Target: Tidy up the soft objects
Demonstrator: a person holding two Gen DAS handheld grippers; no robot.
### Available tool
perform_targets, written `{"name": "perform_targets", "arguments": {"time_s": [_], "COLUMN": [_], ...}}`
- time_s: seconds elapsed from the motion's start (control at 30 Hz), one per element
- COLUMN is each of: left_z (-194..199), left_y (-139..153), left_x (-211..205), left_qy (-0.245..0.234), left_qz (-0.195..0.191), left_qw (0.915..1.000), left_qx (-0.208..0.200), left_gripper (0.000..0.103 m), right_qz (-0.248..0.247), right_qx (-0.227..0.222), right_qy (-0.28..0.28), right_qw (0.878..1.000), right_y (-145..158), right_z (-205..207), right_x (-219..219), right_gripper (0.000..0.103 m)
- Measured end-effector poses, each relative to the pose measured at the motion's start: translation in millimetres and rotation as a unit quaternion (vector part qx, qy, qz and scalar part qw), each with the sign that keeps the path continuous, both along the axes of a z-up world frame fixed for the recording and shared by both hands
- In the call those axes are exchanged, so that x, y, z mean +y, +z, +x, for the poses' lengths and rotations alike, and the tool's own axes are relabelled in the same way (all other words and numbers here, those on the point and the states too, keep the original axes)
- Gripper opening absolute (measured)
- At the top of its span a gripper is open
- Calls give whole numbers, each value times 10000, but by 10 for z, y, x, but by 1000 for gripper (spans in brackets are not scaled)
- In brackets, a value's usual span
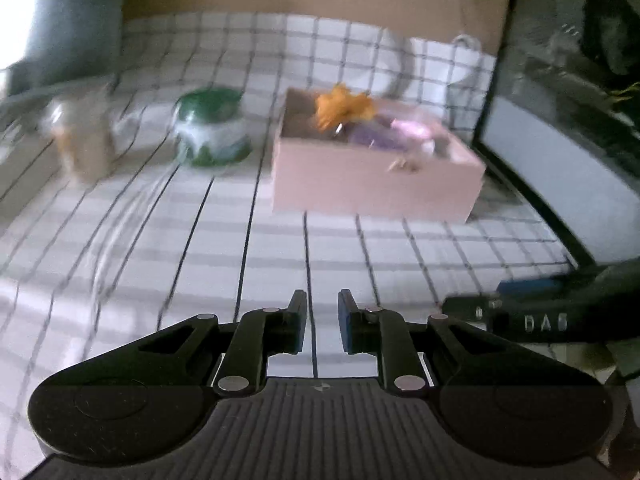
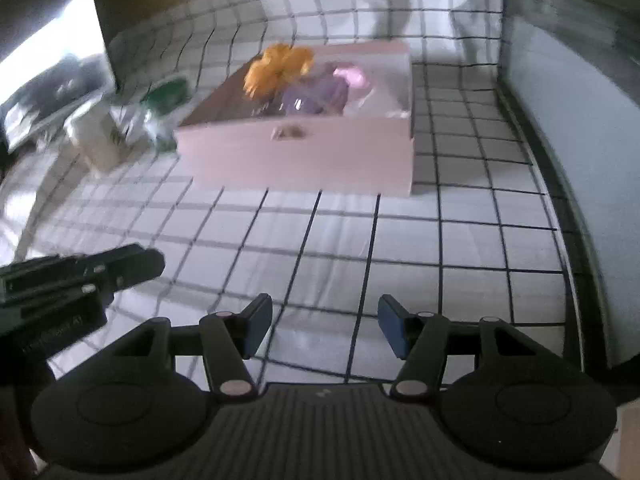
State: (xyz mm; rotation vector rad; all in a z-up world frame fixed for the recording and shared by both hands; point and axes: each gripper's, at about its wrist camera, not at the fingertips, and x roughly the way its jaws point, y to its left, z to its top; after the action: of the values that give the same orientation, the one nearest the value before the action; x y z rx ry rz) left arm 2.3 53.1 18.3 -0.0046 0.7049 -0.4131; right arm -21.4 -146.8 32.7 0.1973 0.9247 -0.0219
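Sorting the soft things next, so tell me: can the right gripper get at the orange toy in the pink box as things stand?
Probably yes. The right gripper is open with nothing between its fingers, only bare checked cloth lies before the box, and the orange toy sticks up above the rim at the open top.

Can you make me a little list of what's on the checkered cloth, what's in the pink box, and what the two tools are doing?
surface: checkered cloth
container: pink box, open on top
inside box: orange fluffy thing, purple soft thing, pink soft thing
left of box: green and white jar; a beige item, too blurred to name
left tool: narrow gap between its fingers, nothing held, above the cloth
right tool: open, nothing held, above the cloth
picture quality: blurry
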Motion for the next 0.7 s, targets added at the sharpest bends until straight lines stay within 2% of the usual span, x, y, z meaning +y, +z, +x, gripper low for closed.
{"name": "perform_targets", "arguments": {"time_s": [0.07, 0.2, 0.27, 0.3, 0.37, 0.43, 0.47, 0.5, 0.6, 0.7], "left_z": [-90, -194, -178, -171, -172, -168, -169, -168, -141, -140], "left_y": [-93, -156, -162, -164, -169, -170, -171, -174, -178, -177], "left_x": [-17, -71, -106, -115, -140, -177, -191, -201, -213, -204], "left_qy": [145, 276, 322, 345, 374, 380, 382, 379, 399, 371], "left_qz": [75, 157, 147, 130, 130, 178, 198, 209, 174, 197], "left_qw": [9999, 9991, 9988, 9987, 9985, 9983, 9982, 9982, 9982, 9982], "left_qx": [28, -294, -332, -342, -367, -397, -412, -422, -411, -421], "left_gripper": [19, 20, 20, 20, 20, 20, 20, 20, 20, 20], "right_qz": [-200, -710, -924, -1003, -980, -691, -710, -835, -799, -791], "right_qx": [-103, -260, -338, -381, -494, -655, -688, -738, -967, -971], "right_qy": [184, 314, 289, 251, 266, 169, 256, 355, 380, 380], "right_qw": [9996, 9966, 9947, 9939, 9936, 9953, 9948, 9931, 9914, 9914], "right_y": [-47, -124, -146, -142, -160, -181, -203, -221, -263, -259], "right_z": [-1, 12, 10, 7, 8, -7, 10, 13, -19, -20], "right_x": [29, 106, 128, 125, 108, 45, 38, 50, 20, 23], "right_gripper": [67, 75, 89, 90, 90, 98, 101, 101, 103, 103]}}
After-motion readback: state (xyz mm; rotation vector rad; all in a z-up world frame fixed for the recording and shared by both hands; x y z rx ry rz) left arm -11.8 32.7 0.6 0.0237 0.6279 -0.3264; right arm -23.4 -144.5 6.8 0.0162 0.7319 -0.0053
